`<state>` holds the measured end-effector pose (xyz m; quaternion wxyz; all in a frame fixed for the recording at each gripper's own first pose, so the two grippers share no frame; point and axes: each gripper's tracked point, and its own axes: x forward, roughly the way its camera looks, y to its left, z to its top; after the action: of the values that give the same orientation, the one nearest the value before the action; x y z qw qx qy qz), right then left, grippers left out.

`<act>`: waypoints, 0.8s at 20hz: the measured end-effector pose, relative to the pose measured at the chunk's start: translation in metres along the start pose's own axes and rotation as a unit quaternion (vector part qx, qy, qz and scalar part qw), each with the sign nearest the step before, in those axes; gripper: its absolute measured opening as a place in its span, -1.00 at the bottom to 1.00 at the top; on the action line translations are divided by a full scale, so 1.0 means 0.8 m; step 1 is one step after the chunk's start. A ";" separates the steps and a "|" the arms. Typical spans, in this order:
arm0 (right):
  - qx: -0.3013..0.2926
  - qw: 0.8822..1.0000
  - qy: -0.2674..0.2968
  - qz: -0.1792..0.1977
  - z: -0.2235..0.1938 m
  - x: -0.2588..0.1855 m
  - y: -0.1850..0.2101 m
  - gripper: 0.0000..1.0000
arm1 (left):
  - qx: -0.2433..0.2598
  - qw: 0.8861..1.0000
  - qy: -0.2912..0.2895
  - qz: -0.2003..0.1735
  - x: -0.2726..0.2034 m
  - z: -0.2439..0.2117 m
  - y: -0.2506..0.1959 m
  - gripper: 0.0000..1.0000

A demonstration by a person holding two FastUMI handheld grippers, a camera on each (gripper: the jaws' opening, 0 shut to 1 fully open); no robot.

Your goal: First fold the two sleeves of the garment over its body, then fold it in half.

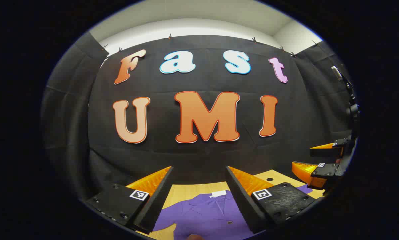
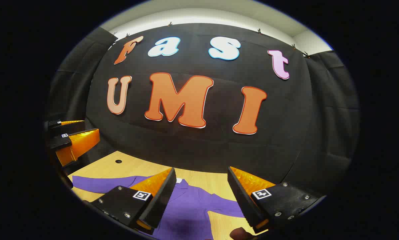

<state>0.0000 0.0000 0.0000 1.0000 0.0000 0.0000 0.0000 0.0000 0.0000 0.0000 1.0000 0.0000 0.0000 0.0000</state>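
The garment [image 1: 206, 216], a purple collared shirt, lies flat on the wooden desk [image 1: 186, 190] in the left gripper view. Its collar, with a white label at the neck, points toward the booth's black cloth wall; its body runs from there toward the camera, so the long axis lies roughly front to back on the desk. A button shows on the front placket. One sleeve [image 1: 164, 216] spreads out to the side, passing under the near finger.

The left gripper [image 1: 199, 196] is held above the shirt with its fingers spread wide apart and nothing between them. The right gripper [image 1: 314, 161] appears at the right edge of this view, raised above the desk, its fingers also parted.

In the right gripper view the garment [image 2: 186, 210] again lies flat with the collar toward the wall. Both sleeves extend sideways, unfolded: one sleeve [image 2: 99, 183] reaches out long to the left, the other [image 2: 226, 205] to the right. The right gripper [image 2: 201, 200] hangs over the shirt, fingers wide apart, gripping nothing. The left gripper [image 2: 69, 136] shows at the left edge, raised and parted. A small dark hole [image 2: 118, 161] marks the desk [image 2: 199, 180] surface beyond the sleeve.
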 end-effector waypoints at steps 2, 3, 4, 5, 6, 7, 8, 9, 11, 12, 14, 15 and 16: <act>-0.007 1.000 0.014 0.000 -0.010 0.011 -0.005 0.89 | 0.005 1.000 0.006 -0.004 0.004 -0.010 -0.010 0.94; -0.009 1.000 0.026 0.002 -0.015 0.018 -0.006 0.89 | 0.003 1.000 0.009 -0.005 0.010 -0.010 -0.011 0.99; -0.003 0.999 0.036 0.008 -0.015 0.023 -0.003 0.89 | -0.002 1.000 0.011 -0.006 0.018 -0.009 -0.012 0.94; 0.011 0.999 0.048 0.022 -0.013 0.027 0.004 0.89 | -0.008 1.000 0.015 -0.004 0.026 -0.002 -0.010 0.94; 0.030 0.998 0.042 0.034 -0.004 0.029 0.010 0.89 | -0.015 1.000 0.010 -0.005 0.032 0.009 -0.009 0.94; 0.049 0.998 0.030 0.034 0.007 0.033 0.011 0.90 | -0.023 1.000 0.000 0.001 0.035 0.022 -0.003 0.95; 0.065 0.997 0.019 0.036 0.019 0.032 0.011 0.89 | -0.029 1.000 -0.008 0.008 0.034 0.032 0.004 0.99; 0.071 0.997 0.012 0.037 0.027 0.032 0.014 0.89 | -0.035 0.999 -0.014 0.015 0.031 0.040 0.011 0.94; 0.063 0.997 0.001 0.040 0.029 0.027 0.017 0.89 | -0.040 0.999 -0.023 0.016 0.026 0.042 0.016 0.94; 0.052 0.998 -0.005 0.038 0.032 0.025 0.015 0.89 | -0.038 0.999 -0.026 0.017 0.024 0.039 0.016 0.99; 0.035 0.999 -0.017 0.030 0.038 0.021 0.008 0.89 | -0.026 0.999 -0.030 0.013 0.024 0.038 0.011 0.99; 0.033 0.999 -0.021 0.029 0.038 0.019 0.007 0.89 | -0.020 0.999 -0.031 0.011 0.024 0.037 0.007 0.94; 0.035 0.999 -0.024 0.031 0.040 0.017 0.008 0.89 | -0.015 0.999 -0.036 0.009 0.022 0.037 0.002 0.99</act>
<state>0.0132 0.0064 0.0319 0.9986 0.0346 -0.0244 0.0305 0.0178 0.0019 0.0298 0.9992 -0.0155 -0.0356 0.0091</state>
